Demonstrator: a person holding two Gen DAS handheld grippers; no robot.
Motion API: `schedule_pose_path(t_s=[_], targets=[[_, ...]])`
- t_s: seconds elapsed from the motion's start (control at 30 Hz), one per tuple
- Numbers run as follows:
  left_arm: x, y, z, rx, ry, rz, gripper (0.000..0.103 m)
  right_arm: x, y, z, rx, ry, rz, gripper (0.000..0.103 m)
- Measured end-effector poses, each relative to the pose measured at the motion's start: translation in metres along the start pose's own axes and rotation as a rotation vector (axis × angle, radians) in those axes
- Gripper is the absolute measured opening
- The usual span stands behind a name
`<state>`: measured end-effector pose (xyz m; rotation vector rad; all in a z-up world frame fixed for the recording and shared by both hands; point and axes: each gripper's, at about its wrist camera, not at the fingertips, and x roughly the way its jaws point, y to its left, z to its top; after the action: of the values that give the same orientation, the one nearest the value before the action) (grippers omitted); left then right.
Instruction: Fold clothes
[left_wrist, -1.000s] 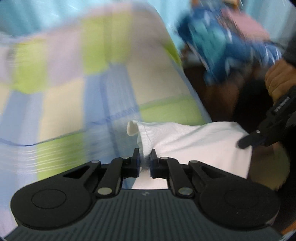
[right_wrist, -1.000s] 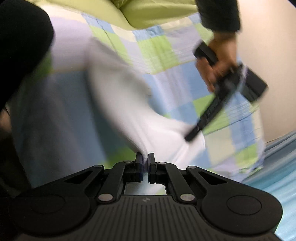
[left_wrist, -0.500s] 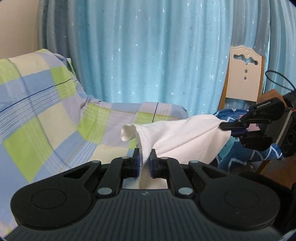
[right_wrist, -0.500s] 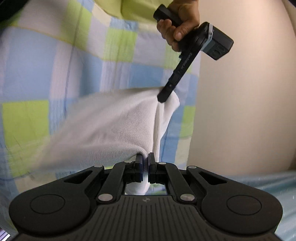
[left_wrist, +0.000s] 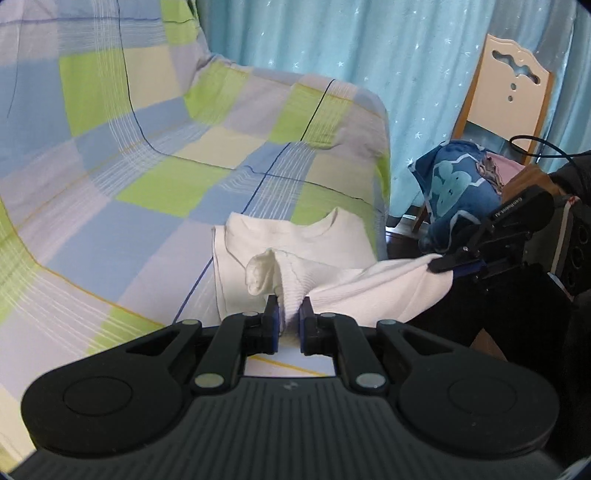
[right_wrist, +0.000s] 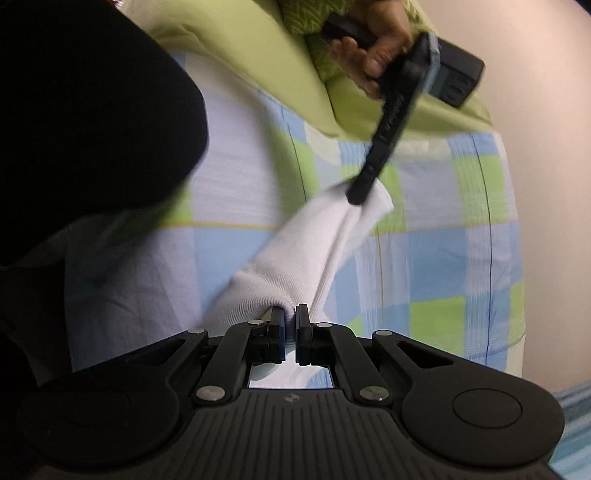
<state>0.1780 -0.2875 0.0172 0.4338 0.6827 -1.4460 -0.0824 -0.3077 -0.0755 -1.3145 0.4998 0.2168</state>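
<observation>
Right now the white garment (left_wrist: 295, 254) lies with its collar end flat on the checked bedspread (left_wrist: 147, 155), near the bed's edge, while its lower part is lifted off the bed and stretched between my two grippers. My left gripper (left_wrist: 287, 320) is clamped on a bunched fold of the ribbed hem, a small tuft of cloth sticking up just past its fingers. My right gripper (right_wrist: 290, 326) is likewise closed on the fabric, pinching a rolled edge of the same hem; from the left camera I see it out to the side, holding the far corner beyond the bed's edge. Through the right camera the cloth runs as a taut white band from my right gripper up to the left one, which my left hand (right_wrist: 373, 48) grips by its handle. That band is somewhat blurred. Above it, a plain green pillow (right_wrist: 258, 62) rests at the head of the bed. Beside the bed stands a wooden chair (left_wrist: 506, 85) with blue patterned clothing (left_wrist: 458, 192) heaped on it, and a light blue curtain (left_wrist: 332, 40) hangs behind.
</observation>
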Motion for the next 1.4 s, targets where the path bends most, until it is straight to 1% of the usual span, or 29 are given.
schedule_pose_path(t_s=[0.07,0.17,0.23,0.27,0.37,0.43,0.5,0.57,0.6,0.63,0.67,0.7,0.73,0.77,0.8,0.87,0.9,0.97,1.03,1.1,1.17,1.23,1.33,1.37,1.4], targets=[[0.012,0.007,0.008,0.004,-0.024,-0.003,0.007,0.007,-0.009,-0.009,0.006,0.039,-0.029,0.001],[0.041,0.015,0.031,0.03,-0.053,-0.003,0.007,0.02,-0.016,-0.024,0.001,0.1,-0.065,0.001],[0.068,0.021,0.045,0.053,-0.032,0.015,0.007,0.033,-0.016,-0.039,-0.009,0.144,-0.069,0.001],[0.084,0.023,0.05,0.063,-0.007,0.028,0.007,0.039,-0.016,-0.046,-0.014,0.166,-0.071,0.001],[0.128,0.032,0.056,0.07,0.076,0.057,0.007,0.057,0.004,-0.068,-0.018,0.225,-0.027,0.0],[0.148,0.038,0.052,0.071,0.114,0.076,0.008,0.066,0.014,-0.075,0.003,0.24,0.02,0.0],[0.157,0.042,0.049,0.063,0.129,0.086,0.009,0.067,0.019,-0.075,0.039,0.245,0.058,0.0],[0.161,0.046,0.045,0.052,0.137,0.093,0.012,0.062,0.014,-0.076,0.131,0.255,0.096,0.014],[0.159,0.047,0.045,0.047,0.138,0.095,0.015,0.06,0.009,-0.078,0.197,0.272,0.119,0.018],[0.157,0.048,0.044,0.043,0.14,0.096,0.017,0.058,0.001,-0.08,0.277,0.293,0.144,0.027],[0.154,0.048,0.044,0.039,0.141,0.097,0.017,0.058,-0.012,-0.086,0.395,0.312,0.17,0.033],[0.152,0.048,0.045,0.035,0.142,0.097,0.017,0.058,-0.027,-0.094,0.53,0.329,0.195,0.033],[0.148,0.048,0.044,0.032,0.136,0.097,0.017,0.055,-0.041,-0.102,0.686,0.333,0.227,0.035],[0.144,0.048,0.045,0.021,0.131,0.09,0.017,0.051,-0.054,-0.111,0.852,0.33,0.264,0.04],[0.14,0.049,0.045,0.01,0.127,0.083,0.017,0.048,-0.066,-0.12,1.018,0.314,0.29,0.042],[0.134,0.051,0.046,-0.026,0.114,0.071,0.019,0.044,-0.082,-0.14,1.34,0.252,0.333,0.045],[0.133,0.052,0.048,-0.046,0.109,0.063,0.022,0.042,-0.085,-0.153,1.513,0.211,0.355,0.046],[0.132,0.055,0.052,-0.085,0.099,0.046,0.024,0.051,-0.087,-0.174,1.831,0.128,0.377,0.057],[0.133,0.059,0.056,-0.116,0.103,0.032,0.026,0.061,-0.08,-0.191,2.1,0.062,0.385,0.057],[0.137,0.062,0.059,-0.132,0.113,0.022,0.028,0.078,-0.077,-0.203,2.275,0.017,0.387,0.057],[0.143,0.067,0.063,-0.146,0.133,0.02,0.028,0.086,-0.071,-0.211,2.388,0.006,0.383,0.057],[0.148,0.071,0.065,-0.161,0.141,0.018,0.028,0.094,-0.066,-0.219,2.493,-0.002,0.382,0.059],[0.156,0.075,0.066,-0.174,0.149,0.009,0.027,0.102,-0.056,-0.229,2.654,-0.028,0.378,0.059],[0.158,0.076,0.066,-0.174,0.15,0.008,0.027,0.106,-0.052,-0.231,2.702,-0.036,0.375,0.057],[0.16,0.076,0.066,-0.171,0.153,0.014,0.024,0.11,-0.049,-0.231,2.737,-0.047,0.374,0.053]])
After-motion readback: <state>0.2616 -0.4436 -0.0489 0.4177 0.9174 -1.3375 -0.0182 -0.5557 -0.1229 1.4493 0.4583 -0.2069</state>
